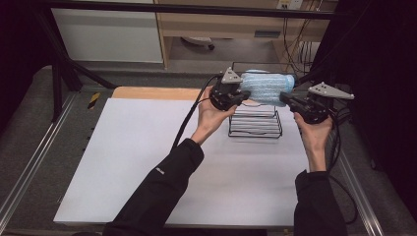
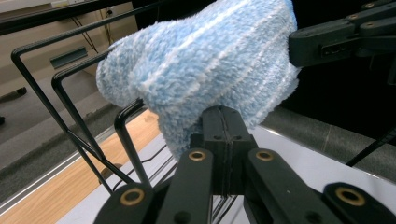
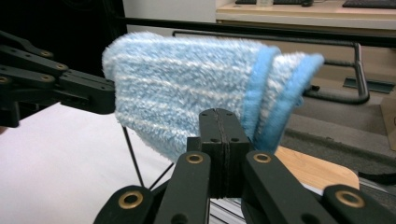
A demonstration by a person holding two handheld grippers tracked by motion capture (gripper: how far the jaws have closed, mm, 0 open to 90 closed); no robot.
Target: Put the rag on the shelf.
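one fluffy blue towel (image 1: 265,87) hangs gripped between two closed claws, left (image 1: 239,98) and right (image 1: 286,100), above one wire rack (image 1: 255,123).

A white sheet (image 1: 147,162) covers most of the desk (image 1: 152,93), whose bare wooden edge shows along the far side. Grey metal rails (image 1: 29,162) run down both sides. Beyond the desk stands a white cabinet (image 1: 108,34), with cables (image 1: 295,44) hanging at the right.
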